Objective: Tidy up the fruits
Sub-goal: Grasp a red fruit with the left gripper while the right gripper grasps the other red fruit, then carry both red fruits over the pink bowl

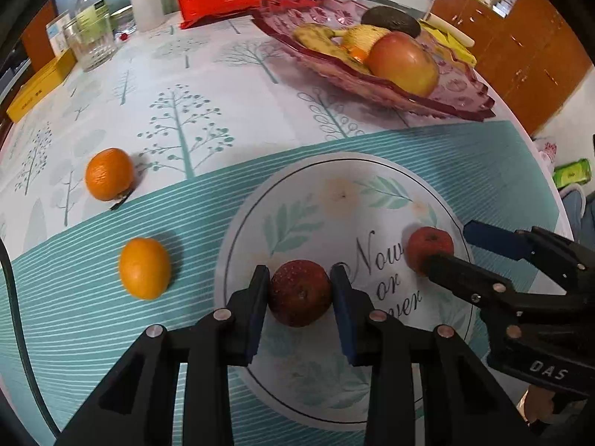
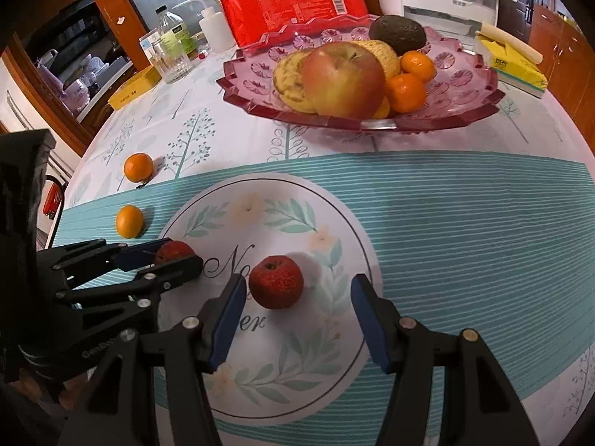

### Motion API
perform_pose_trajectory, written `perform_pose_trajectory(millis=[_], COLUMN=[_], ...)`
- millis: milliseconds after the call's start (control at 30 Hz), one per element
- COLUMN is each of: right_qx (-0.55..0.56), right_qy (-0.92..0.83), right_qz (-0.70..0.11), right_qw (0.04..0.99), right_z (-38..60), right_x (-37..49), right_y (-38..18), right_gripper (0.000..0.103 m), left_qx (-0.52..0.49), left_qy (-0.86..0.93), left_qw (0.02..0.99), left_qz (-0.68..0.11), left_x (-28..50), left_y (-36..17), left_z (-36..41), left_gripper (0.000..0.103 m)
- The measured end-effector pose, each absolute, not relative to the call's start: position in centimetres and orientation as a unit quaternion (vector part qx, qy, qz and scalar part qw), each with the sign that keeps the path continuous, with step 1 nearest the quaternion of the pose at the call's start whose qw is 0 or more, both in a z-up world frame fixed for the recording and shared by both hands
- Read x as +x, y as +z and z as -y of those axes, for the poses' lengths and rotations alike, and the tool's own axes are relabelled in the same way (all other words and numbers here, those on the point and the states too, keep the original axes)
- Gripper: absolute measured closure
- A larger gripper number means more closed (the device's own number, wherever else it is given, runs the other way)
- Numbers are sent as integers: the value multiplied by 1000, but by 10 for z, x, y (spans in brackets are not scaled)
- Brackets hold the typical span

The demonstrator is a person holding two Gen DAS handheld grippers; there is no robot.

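The left claw (image 1: 299, 290) was closed on a dark red fruit (image 1: 299, 293). The right claw (image 2: 297, 312) stood wide open and empty. A second red fruit (image 2: 276, 281) lay between its fingers, nearer the left one.

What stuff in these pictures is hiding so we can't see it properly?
- Left wrist view: the right hand-held gripper covers part of a small red fruit.
- Right wrist view: the big apple hides the fruit behind it in the pink dish.
- Red package: print too small to read.
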State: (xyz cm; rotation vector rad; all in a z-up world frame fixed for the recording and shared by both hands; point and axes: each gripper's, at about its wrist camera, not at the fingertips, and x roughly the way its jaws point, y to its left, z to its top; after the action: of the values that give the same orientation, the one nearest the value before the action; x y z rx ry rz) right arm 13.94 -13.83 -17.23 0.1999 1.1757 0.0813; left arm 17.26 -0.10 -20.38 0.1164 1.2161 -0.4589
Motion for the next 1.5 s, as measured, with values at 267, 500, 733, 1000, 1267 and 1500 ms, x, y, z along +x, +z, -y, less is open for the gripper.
perform_pose_trajectory(millis=[267, 500, 733, 1000, 1267, 1500], right_qx=[100, 86, 94, 88, 83, 52], right_qy=[51, 49, 65, 59, 45, 20], right_qz=[-567, -562, -562, -522, -478, -437], right_qw=[816, 821, 819, 847, 873, 898], right_z=[129, 122, 118, 131, 160, 190], right_x=[145, 146, 143, 142, 146, 167], right_y=[-184, -184, -170, -110, -46, 6], right_gripper=[57, 70, 70, 70, 70, 70], left_qx=[48, 42, 39, 55, 91, 129], left_qy=[-210, -207, -209, -218, -226, -219], left_qw=[795, 795, 797, 811, 827, 847], left_qz=[-566, -569, -565, -540, -506, -468], left_x=[173, 172, 169, 173, 192, 227], left_y=[-200, -198, -175, -107, -43, 14], left_z=[-4, -3, 0, 8, 20, 44], left_gripper=[71, 71, 71, 71, 71, 71])
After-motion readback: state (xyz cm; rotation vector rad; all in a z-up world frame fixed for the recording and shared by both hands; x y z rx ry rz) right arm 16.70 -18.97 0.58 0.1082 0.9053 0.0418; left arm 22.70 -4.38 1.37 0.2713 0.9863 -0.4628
